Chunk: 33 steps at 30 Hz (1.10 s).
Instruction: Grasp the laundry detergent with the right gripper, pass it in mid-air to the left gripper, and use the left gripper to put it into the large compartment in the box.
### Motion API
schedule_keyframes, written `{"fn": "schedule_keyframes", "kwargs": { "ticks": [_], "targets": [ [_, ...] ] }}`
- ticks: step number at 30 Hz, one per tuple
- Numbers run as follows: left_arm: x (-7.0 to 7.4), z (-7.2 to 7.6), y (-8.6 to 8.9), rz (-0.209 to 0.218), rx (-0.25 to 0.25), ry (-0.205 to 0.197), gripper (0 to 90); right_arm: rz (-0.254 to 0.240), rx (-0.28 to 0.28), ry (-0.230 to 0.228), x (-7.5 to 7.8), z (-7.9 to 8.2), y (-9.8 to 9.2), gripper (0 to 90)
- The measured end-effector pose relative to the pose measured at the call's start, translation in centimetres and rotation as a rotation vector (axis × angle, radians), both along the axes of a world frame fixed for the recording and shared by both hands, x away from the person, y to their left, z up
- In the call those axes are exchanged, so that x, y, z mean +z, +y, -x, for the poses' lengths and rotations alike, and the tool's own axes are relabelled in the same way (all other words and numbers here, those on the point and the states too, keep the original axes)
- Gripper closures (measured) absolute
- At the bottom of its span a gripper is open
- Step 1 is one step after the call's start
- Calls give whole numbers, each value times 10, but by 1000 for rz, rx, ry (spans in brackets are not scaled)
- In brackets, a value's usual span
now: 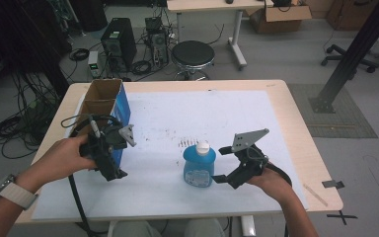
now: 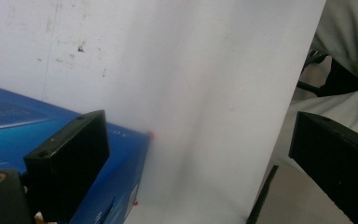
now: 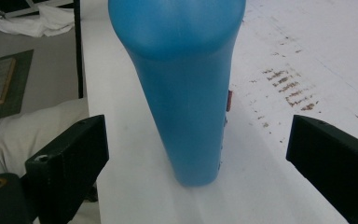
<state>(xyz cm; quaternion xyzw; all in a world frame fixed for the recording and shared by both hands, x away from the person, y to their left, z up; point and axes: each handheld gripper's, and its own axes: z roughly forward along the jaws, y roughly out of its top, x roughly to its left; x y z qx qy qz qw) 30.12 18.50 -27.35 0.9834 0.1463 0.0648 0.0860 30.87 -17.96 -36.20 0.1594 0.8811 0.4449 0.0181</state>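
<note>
Bottle (image 1: 199, 165) stands upright between our right gripper's (image 1: 223, 164) spread jaws, untouched; left gripper (image 1: 114, 160) gapes beside the box (image 1: 109, 106).

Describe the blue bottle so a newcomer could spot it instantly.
On the white sheet covering the wooden table, look toward the near edge, beside the right gripper. The translucent blue plastic bottle stands upright there, unlike the blue cardboard box, which is open-topped; the bottle has a white cap.
</note>
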Motion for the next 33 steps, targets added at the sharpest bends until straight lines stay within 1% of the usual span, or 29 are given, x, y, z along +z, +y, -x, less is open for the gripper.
{"fn": "schedule_keyframes", "kwargs": {
  "ticks": [18,33],
  "targets": [
    [0,0,0,0,0,0,57,-48,-9,-11,-13,4,-1,55],
    [-1,0,-1,0,-2,2,57,-55,-14,-5,-22,5,-1,56]
  ]
}}
